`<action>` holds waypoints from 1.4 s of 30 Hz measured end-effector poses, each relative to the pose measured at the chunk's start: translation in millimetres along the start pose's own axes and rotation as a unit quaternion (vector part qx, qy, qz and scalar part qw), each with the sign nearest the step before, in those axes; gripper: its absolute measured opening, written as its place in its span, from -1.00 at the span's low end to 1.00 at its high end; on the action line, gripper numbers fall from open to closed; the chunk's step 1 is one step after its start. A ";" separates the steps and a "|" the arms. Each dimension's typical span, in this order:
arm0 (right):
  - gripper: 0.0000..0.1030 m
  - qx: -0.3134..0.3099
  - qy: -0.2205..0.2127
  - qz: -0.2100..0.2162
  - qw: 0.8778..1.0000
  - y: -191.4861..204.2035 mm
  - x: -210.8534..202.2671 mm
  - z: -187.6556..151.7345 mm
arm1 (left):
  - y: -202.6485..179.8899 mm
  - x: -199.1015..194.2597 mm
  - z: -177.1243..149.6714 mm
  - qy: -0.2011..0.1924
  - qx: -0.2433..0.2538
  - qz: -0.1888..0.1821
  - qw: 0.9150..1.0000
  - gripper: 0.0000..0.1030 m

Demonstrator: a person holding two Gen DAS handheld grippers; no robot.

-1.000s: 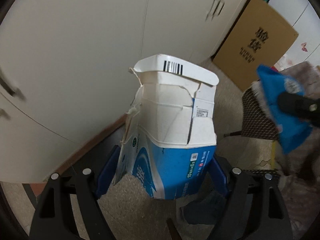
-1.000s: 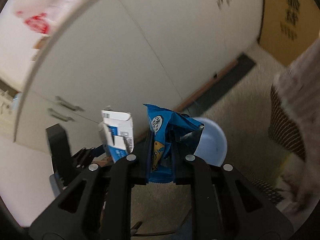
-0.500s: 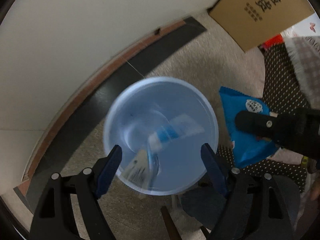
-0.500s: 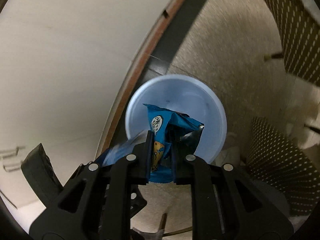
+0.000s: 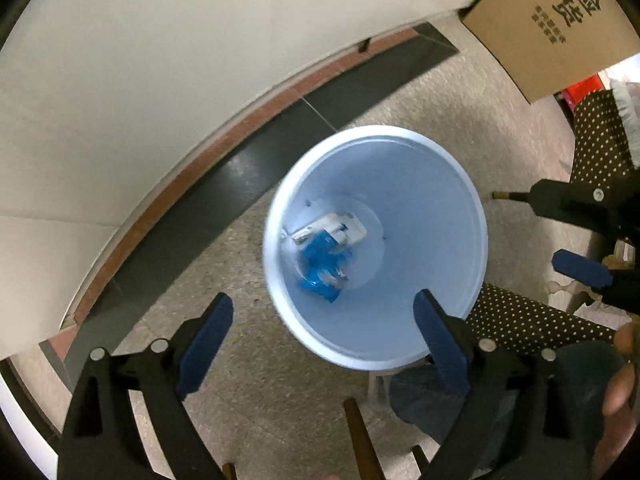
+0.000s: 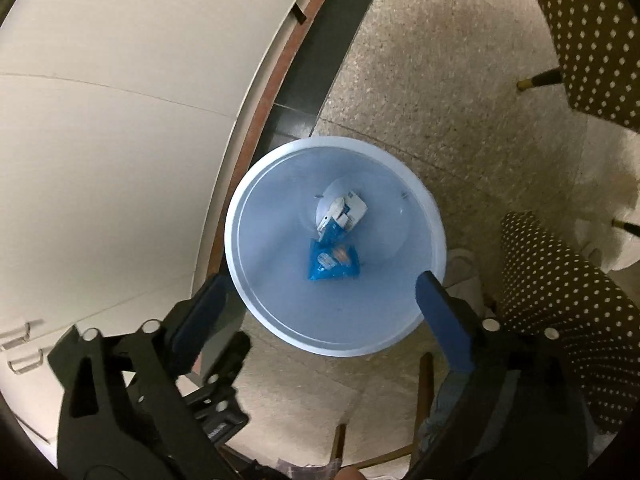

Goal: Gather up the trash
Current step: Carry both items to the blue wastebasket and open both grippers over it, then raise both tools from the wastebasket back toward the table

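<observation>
A light blue trash bin [image 5: 432, 208] stands on the floor below both grippers; it also shows in the right wrist view [image 6: 276, 208]. In its bottom lie a white and blue carton [image 5: 336, 230] [image 6: 344, 210] and a blue snack bag [image 5: 324, 272] [image 6: 334, 262]. My left gripper [image 5: 324, 320] is open and empty above the bin's near rim. My right gripper [image 6: 320, 300] is open and empty, also above the bin. The right gripper's blue pad shows at the right edge of the left wrist view [image 5: 580, 268].
White cabinet doors [image 5: 160, 60] and a dark baseboard strip [image 5: 248, 168] run behind the bin. A cardboard box [image 5: 552, 20] leans at the back right. Dotted brown chair cushions [image 6: 560, 280] and wooden chair legs [image 6: 540, 78] stand to the right.
My left gripper opened and the carton fell into the bin. My right gripper then opened and the snack bag dropped in beside it. Both views tilted down over the bin.
</observation>
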State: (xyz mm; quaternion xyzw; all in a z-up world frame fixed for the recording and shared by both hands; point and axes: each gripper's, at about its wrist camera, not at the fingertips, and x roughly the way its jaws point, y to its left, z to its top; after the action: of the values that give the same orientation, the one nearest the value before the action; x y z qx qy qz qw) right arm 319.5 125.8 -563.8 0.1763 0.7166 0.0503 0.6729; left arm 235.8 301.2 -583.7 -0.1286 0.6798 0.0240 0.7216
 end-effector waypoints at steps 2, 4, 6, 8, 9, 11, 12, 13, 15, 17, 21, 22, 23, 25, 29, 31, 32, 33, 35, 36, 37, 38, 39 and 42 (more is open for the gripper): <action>0.87 -0.015 -0.006 -0.007 1.000 5.9 -6.7 -5.9 | 3.4 -12.4 -2.5 -0.009 -0.002 0.008 1.000 0.74; 0.87 -0.031 -0.012 -0.009 0.999 11.5 -15.0 -11.3 | 5.4 -28.7 -8.6 -0.024 -0.005 0.013 1.000 0.74; 0.88 -0.053 -0.025 -0.013 0.998 20.0 -28.6 -18.8 | 5.7 -50.8 -13.9 -0.044 -0.013 0.015 0.999 0.74; 0.88 -0.073 -0.040 -0.015 0.996 28.3 -43.1 -25.0 | 5.4 -70.9 -18.1 -0.061 -0.018 0.018 0.998 0.74; 0.88 -0.086 -0.051 -0.015 0.995 34.1 -54.1 -29.3 | 4.3 -82.4 -20.6 -0.071 -0.020 0.020 0.997 0.74; 0.88 -0.107 -0.070 -0.013 0.992 44.9 -73.9 -37.2 | 2.0 -112.5 -26.9 -0.100 -0.022 0.025 0.994 0.74; 0.88 -0.123 -0.082 -0.010 0.989 53.1 -88.9 -43.5 | 0.7 -125.2 -30.7 -0.110 -0.024 0.028 0.993 0.74; 0.88 -0.137 -0.093 -0.008 0.986 58.7 -100.0 -48.0 | -1.0 -137.7 -33.3 -0.120 -0.025 0.029 0.992 0.74; 0.88 -0.169 -0.124 -0.009 0.978 70.6 -127.9 -60.0 | -5.9 -166.9 -39.8 -0.147 -0.028 0.034 0.988 0.75; 0.88 -0.192 -0.158 0.000 0.969 78.8 -162.8 -72.5 | -11.7 -192.9 -44.6 -0.171 -0.032 0.039 0.984 0.75; 0.88 -0.238 -0.249 0.024 0.939 86.6 -247.4 -104.5 | -25.5 -257.4 -59.8 -0.233 -0.034 0.038 0.971 0.75; 0.88 -0.243 -0.268 0.029 0.932 85.4 -265.4 -110.9 | -30.9 -270.8 -63.8 -0.247 -0.031 0.035 0.968 0.75; 0.88 -0.249 -0.296 0.038 0.921 81.0 -291.8 -121.1 | -36.5 -284.8 -67.7 -0.262 -0.026 0.033 0.964 0.75; 0.88 -0.249 -0.330 0.049 0.909 70.6 -328.4 -129.9 | -55.1 -315.4 -76.1 -0.293 -0.009 0.031 0.955 0.75; 0.88 -0.244 -0.400 0.061 0.882 32.1 -399.4 -156.1 | -96.3 -360.5 -95.6 -0.345 0.024 0.011 0.938 0.79; 0.88 -0.236 -0.424 0.055 0.873 12.4 -421.8 -167.7 | -119.0 -378.6 -105.8 -0.365 0.040 -0.003 0.930 0.79; 0.88 -0.230 -0.434 0.055 0.869 1.0 -433.5 -171.8 | -129.1 -385.1 -110.0 -0.373 0.047 -0.012 0.927 0.79; 0.88 -0.221 -0.446 0.057 0.865 -13.4 -446.6 -176.6 | -141.8 -390.9 -114.3 -0.380 0.053 -0.021 0.923 0.79; 0.88 -0.212 -0.468 0.059 0.856 -31.4 -465.4 -186.3 | -159.8 -403.5 -125.0 -0.395 0.065 -0.036 0.916 0.79; 0.88 -0.208 -0.479 0.055 0.851 -43.5 -476.2 -192.3 | -170.6 -410.2 -129.9 -0.402 0.072 -0.041 0.912 0.79; 0.88 -0.205 -0.484 0.052 0.849 -51.4 -482.2 -195.6 | -181.4 -415.5 -134.2 -0.408 0.079 -0.048 0.908 0.79; 0.88 -0.199 -0.489 0.044 0.848 -62.6 -489.8 -201.9 | -191.0 -418.8 -138.8 -0.411 0.086 -0.053 0.906 0.79; 0.88 -0.192 -0.493 0.036 0.848 -72.0 -495.9 -204.8 | -201.7 -423.5 -143.0 -0.416 0.093 -0.058 0.903 0.79; 0.88 -0.178 -0.503 0.022 0.846 -97.8 -507.6 -214.2 | -230.9 -432.7 -153.0 -0.428 0.114 -0.068 0.894 0.79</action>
State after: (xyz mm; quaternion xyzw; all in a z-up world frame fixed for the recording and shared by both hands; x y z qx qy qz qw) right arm 107.4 -92.6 -94.4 0.0704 0.2549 0.0956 0.9597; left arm 102.8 105.5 -127.7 -0.0687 0.2934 -0.0495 0.9522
